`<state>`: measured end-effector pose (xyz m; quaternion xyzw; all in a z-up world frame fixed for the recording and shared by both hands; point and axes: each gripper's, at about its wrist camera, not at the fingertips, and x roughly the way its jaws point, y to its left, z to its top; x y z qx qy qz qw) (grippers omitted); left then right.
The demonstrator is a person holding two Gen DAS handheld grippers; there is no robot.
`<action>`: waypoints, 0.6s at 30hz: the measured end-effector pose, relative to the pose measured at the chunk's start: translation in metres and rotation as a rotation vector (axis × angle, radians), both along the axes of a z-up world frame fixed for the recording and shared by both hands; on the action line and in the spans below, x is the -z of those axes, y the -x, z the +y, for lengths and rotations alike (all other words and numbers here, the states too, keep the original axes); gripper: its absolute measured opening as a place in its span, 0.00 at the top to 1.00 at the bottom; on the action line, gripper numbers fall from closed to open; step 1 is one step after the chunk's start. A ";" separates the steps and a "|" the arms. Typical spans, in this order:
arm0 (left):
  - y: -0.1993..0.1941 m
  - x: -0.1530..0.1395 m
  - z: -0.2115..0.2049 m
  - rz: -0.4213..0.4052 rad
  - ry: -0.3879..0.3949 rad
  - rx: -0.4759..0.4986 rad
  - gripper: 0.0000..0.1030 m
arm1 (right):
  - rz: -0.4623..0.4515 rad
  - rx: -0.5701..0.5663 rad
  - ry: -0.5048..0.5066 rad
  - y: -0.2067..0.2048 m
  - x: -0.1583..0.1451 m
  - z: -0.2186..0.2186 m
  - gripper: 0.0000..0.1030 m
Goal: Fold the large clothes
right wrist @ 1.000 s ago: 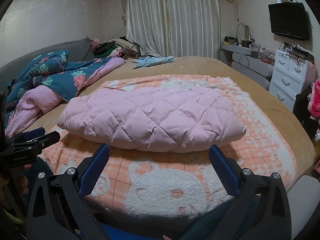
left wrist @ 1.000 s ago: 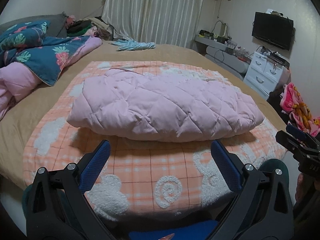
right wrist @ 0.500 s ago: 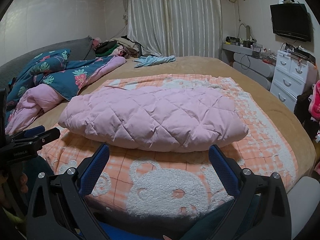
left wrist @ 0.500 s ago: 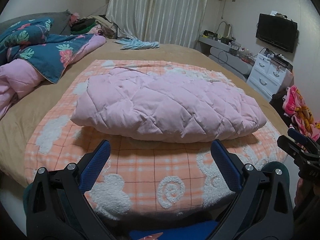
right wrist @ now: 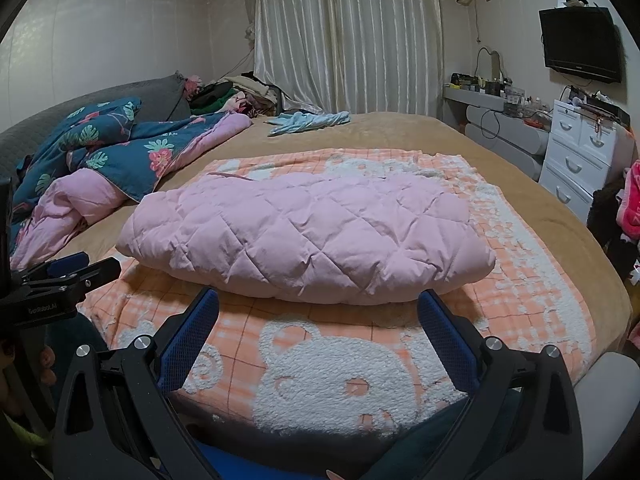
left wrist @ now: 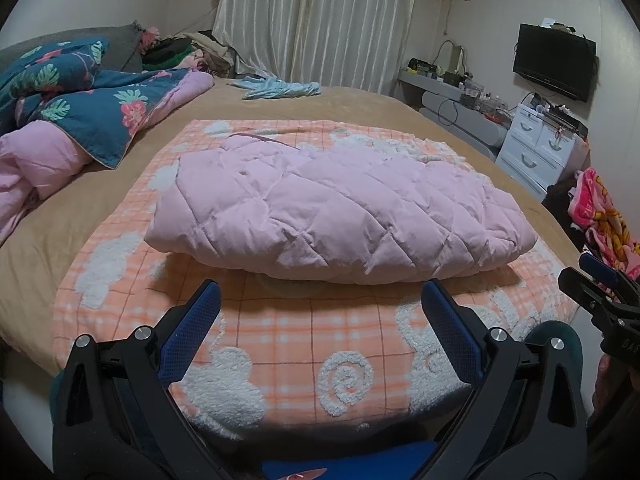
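A pink quilted jacket [left wrist: 340, 216] lies folded into a thick bundle on the orange checked blanket [left wrist: 280, 344] that covers the near part of the bed [right wrist: 400, 132]. The bundle's long axis runs left to right across both views, square to the line of the fingers. The left hand-held gripper [left wrist: 320, 296] hangs over the near blanket edge, jaws spread wide and holding nothing, with the jacket straight ahead and just beyond its blue fingertips [left wrist: 208, 292]. The right hand-held gripper [right wrist: 318, 296] hangs beside it in the same pose, also spread and empty, with the jacket's near hem ahead of it and its right end closer. Neither one touches the jacket; both seem about equally near, the left facing the jacket's left half, the right facing the right half. The bundle looks already folded, perhaps finished, though the fisheye bend makes it hard to tell whether a sleeve or collar pokes out at the far left corner. A further fold would likely bring one end over the other along that long axis
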<state>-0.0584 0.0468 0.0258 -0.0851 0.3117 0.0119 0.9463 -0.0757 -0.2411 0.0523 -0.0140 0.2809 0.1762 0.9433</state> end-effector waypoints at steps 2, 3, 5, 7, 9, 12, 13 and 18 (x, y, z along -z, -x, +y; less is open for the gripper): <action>0.000 0.000 0.000 -0.001 -0.002 -0.002 0.09 | 0.001 -0.002 -0.001 0.000 0.000 0.000 0.04; 0.000 0.000 0.000 0.000 -0.004 -0.004 0.09 | 0.002 -0.001 -0.001 0.000 0.000 0.000 0.04; 0.000 0.000 0.000 0.000 -0.003 -0.003 0.09 | 0.000 -0.002 -0.003 0.001 0.000 0.000 0.04; 0.000 0.000 0.000 -0.001 -0.004 -0.004 0.09 | -0.002 -0.003 -0.003 0.001 -0.001 -0.001 0.04; 0.000 0.000 0.000 -0.001 -0.004 -0.003 0.09 | -0.001 -0.003 -0.005 0.002 -0.001 -0.001 0.04; 0.000 0.000 0.001 0.000 -0.004 -0.001 0.09 | -0.001 -0.003 -0.004 0.001 -0.001 -0.001 0.04; 0.000 0.000 0.000 0.001 -0.004 -0.002 0.09 | -0.002 -0.003 -0.005 0.002 -0.001 -0.001 0.04; 0.000 0.000 0.000 -0.003 -0.005 -0.003 0.09 | -0.002 -0.006 -0.003 0.002 -0.002 -0.001 0.04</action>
